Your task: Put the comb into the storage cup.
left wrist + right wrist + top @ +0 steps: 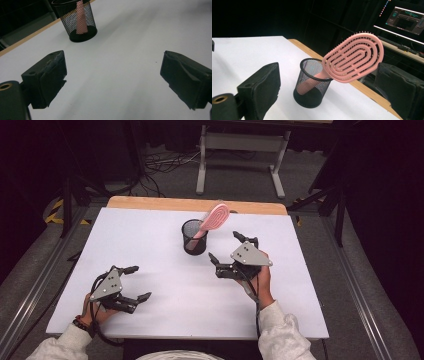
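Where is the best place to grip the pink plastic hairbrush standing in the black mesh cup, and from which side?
Probably the pink plastic hairbrush at its oval head, from above: the handle sits inside the black mesh cup, so just the tilted head stands free above the rim.

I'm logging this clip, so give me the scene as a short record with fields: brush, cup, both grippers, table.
brush: pink hairbrush, handle down in the cup, head leaning over the rim
cup: black mesh cup, upright on the table
right gripper: open, near the cup, holding nothing
left gripper: open, apart from the cup, holding nothing
table: white top, wooden far edge
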